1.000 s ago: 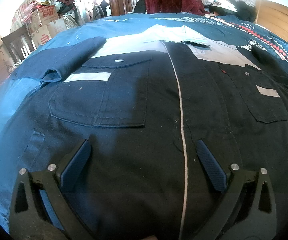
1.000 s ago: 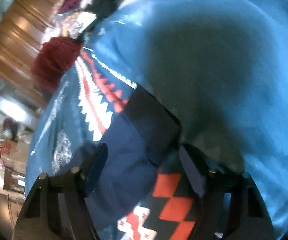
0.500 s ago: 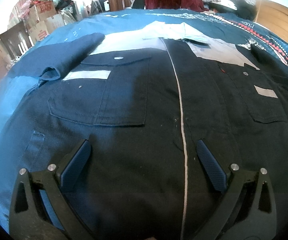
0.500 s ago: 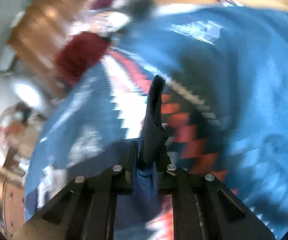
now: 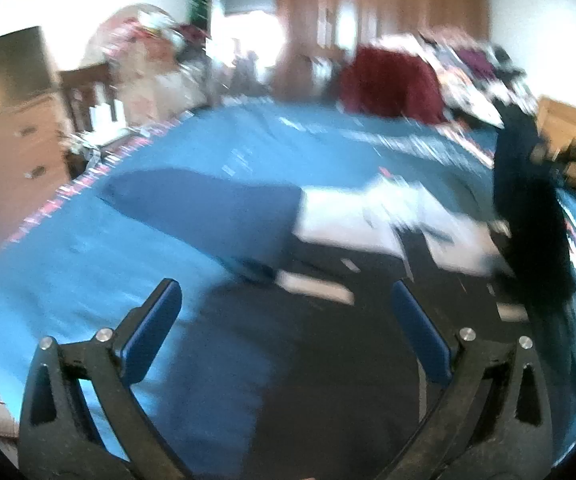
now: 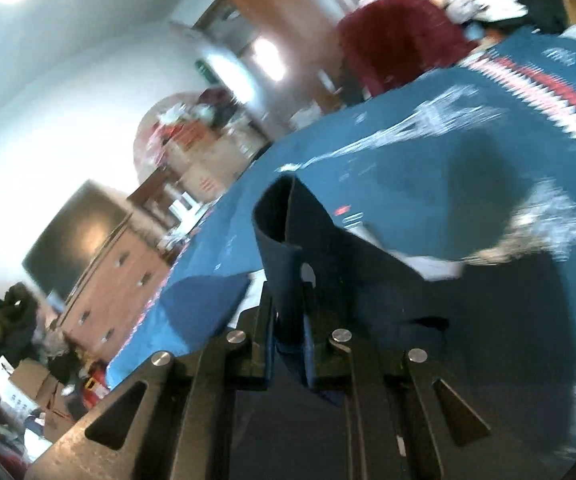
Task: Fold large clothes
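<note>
Jacket (image 5: 319,360), dark navy, lay spread on the blue bedspread (image 5: 88,272) of a bed, one sleeve lifted.

Right gripper (image 6: 288,320): fingers (image 6: 262,320) had just been closing and were clenched on the sleeve cuff (image 6: 280,240), which stood up between them as a folded edge. In the left view the raised sleeve hung dark at the right edge. Left gripper (image 5: 284,328): fingers released, spread wide above the jacket front, nothing between them. Both views blurred.
</note>
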